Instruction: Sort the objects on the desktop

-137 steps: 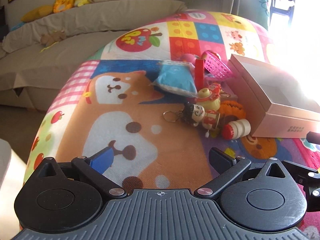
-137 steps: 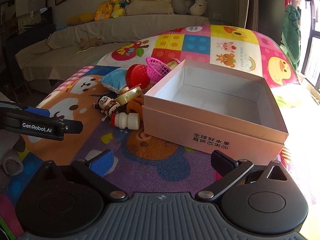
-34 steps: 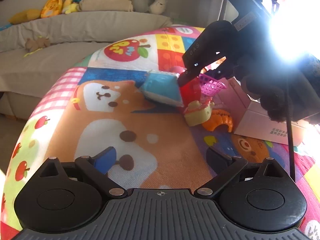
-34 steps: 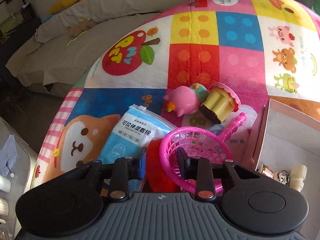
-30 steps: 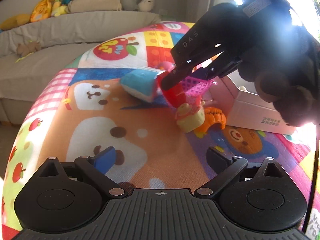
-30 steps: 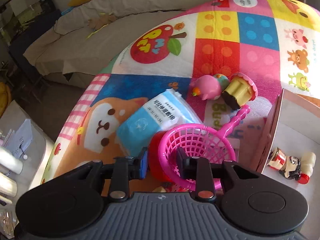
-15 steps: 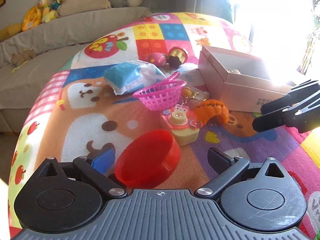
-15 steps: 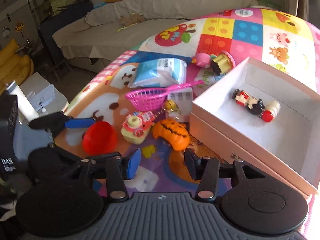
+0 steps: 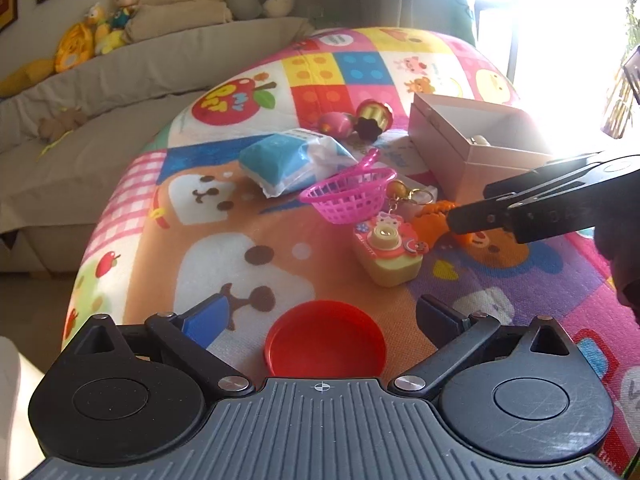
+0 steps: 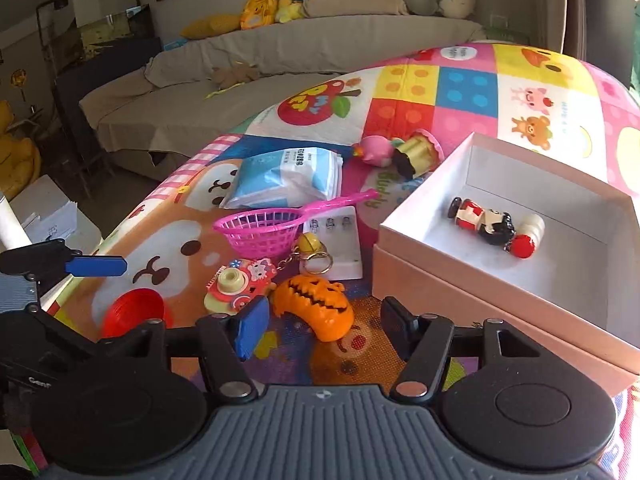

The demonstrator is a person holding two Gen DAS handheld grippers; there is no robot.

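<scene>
My left gripper (image 9: 322, 314) is open, with a red bowl (image 9: 325, 338) lying on the mat between its fingers. My right gripper (image 10: 320, 322) is open and empty, just above an orange pumpkin (image 10: 316, 306). A toy camera (image 9: 386, 248), a pink basket (image 9: 350, 194), a blue tissue pack (image 9: 288, 158) and a keychain (image 10: 310, 246) lie on the mat. The pink-white box (image 10: 500, 276) at the right holds a doll figure (image 10: 480, 220) and a small bottle (image 10: 528, 236).
A pink toy (image 10: 372, 150) and a cupcake toy (image 10: 418, 152) lie behind the tissue pack. A white battery tray (image 10: 340, 248) sits by the box. A sofa (image 10: 260, 52) with stuffed toys stands behind the table. The mat's left edge drops off near the bowl.
The right gripper carried the red bowl to the near left of the mat, let it go and opened. The bowl now lies between my left fingers. The right gripper now hovers over the pumpkin.
</scene>
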